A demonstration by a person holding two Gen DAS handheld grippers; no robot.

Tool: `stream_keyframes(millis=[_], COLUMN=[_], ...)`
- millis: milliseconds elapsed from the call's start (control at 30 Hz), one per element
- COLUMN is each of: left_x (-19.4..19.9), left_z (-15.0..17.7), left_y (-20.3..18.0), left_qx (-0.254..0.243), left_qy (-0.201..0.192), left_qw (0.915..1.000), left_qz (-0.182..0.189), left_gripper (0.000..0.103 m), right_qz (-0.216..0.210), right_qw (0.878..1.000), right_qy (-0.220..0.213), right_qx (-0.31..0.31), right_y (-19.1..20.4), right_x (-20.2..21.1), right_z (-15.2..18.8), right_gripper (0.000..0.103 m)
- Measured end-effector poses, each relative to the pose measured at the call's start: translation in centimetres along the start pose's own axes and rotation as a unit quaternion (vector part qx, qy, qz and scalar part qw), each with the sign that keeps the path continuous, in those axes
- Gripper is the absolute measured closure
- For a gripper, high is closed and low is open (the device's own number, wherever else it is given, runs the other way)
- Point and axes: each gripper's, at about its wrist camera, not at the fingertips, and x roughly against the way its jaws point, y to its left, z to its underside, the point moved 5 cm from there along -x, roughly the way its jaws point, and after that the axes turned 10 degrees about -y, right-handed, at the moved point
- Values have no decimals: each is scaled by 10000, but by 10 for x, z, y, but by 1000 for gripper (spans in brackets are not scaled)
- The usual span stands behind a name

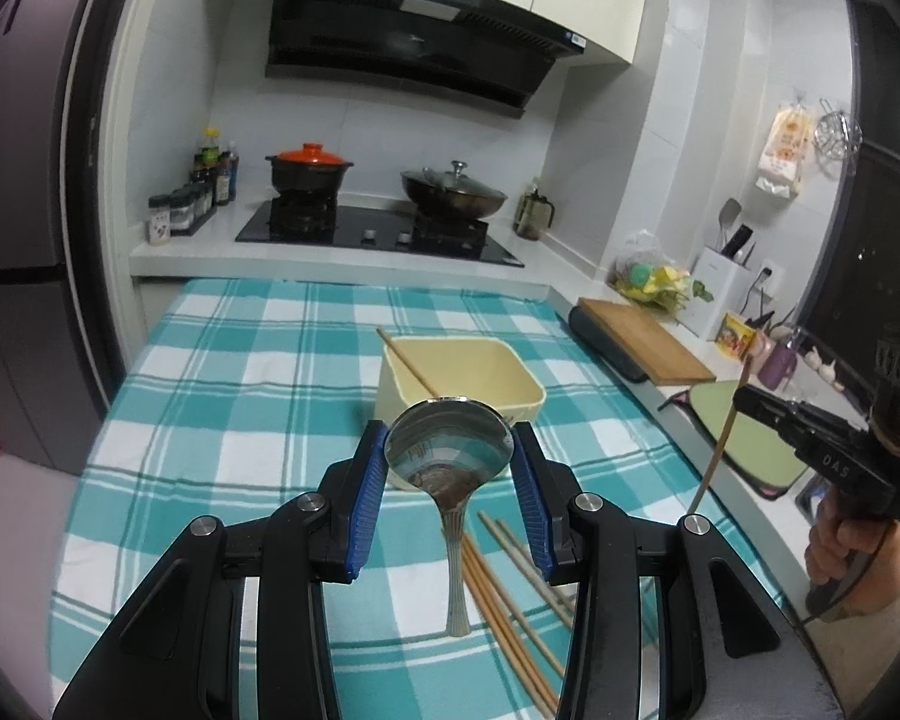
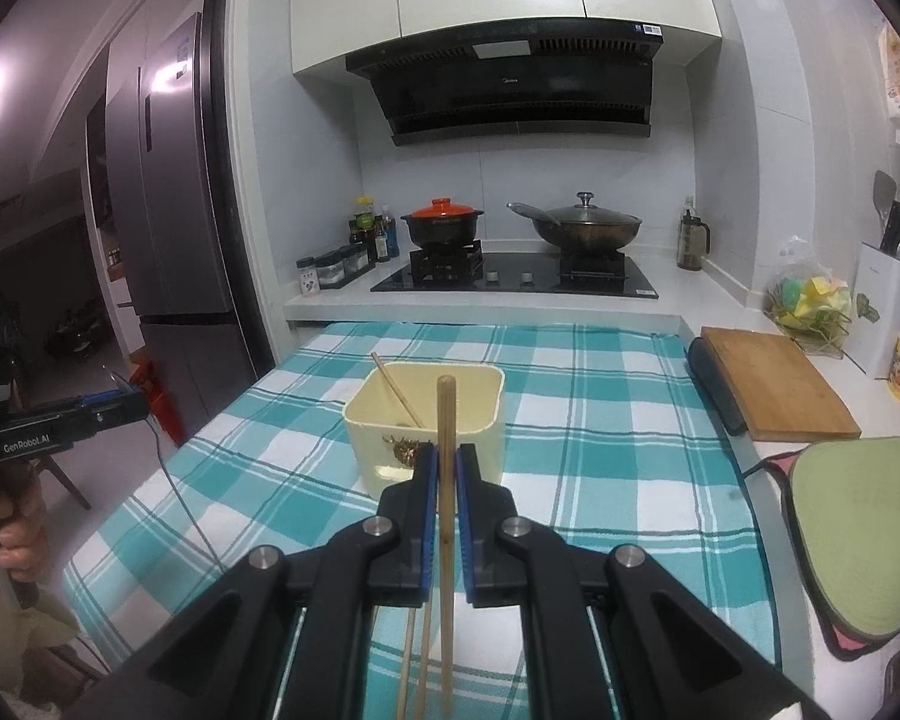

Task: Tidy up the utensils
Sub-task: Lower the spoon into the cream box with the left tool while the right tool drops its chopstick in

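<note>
My left gripper [image 1: 450, 450] is shut on the bowl of a steel ladle-like spoon [image 1: 447, 447], whose handle hangs down toward the cloth. It is held just in front of the cream square bin [image 1: 510, 369], which holds one chopstick [image 1: 407, 369]. Several wooden chopsticks [image 1: 510, 600] lie on the checked cloth under the gripper. My right gripper [image 2: 447, 453] is shut on a wooden chopstick [image 2: 446, 420], held upright in front of the cream bin [image 2: 480, 420]. The right gripper with its chopstick also shows in the left wrist view [image 1: 744, 402].
A teal checked cloth [image 1: 240, 390] covers the table. A wooden cutting board [image 2: 774, 381] and a green mat [image 2: 858, 516] lie on the counter to the right. The stove with two pots [image 2: 510, 276] stands behind. A fridge [image 2: 168, 210] is at left.
</note>
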Motion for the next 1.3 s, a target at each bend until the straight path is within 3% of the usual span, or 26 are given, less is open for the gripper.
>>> stream_keyframes(millis=[433, 600, 800, 1067, 1133, 1167, 1200, 1233, 1267, 1300], left_x=[-68, -123, -194, -259, -268, -268, -263, -255, -245, -234], left_z=[-116, -123, -81, -12, -7, -7, -9, -14, -20, -25], left_y=[-2, 2, 16, 23, 24, 24, 24, 24, 23, 23], left_qx=[72, 156, 260, 147, 119, 124, 144, 159, 150, 119], left_qy=[-945, -954, -270, 772, 975, 1026, 1020, 955, 875, 811], left_qw=[9954, 9948, 9983, 9952, 9931, 9924, 9924, 9932, 9942, 9948], left_qz=[-159, -307, -446, -579, -646, -662, -671, -650, -613, -605], left_gripper=[62, 62, 62, 61, 56, 45, 39, 37, 31, 24], right_qz=[-161, -349, -415, -437, -485, -502, -510, -488, -462, -438], right_qw=[9960, 9917, 9938, 9984, 9972, 9966, 9961, 9960, 9965, 9970], right_qy=[-839, -1215, -1007, 362, 563, 637, 695, 704, 628, 538], right_qx=[255, 224, 243, -34, -109, -158, -201, -250, -312, -338], right_y=[-3, -2, -6, -21, -23, -23, -23, -24, -26, -27], right_x=[-62, -101, -170, -250, -258, -262, -262, -261, -257, -251], right_z=[-109, -137, -119, -47, -33, -30, -27, -27, -31, -34], right_gripper=[97, 97, 97, 97, 95, 93, 88, 73, 66, 66])
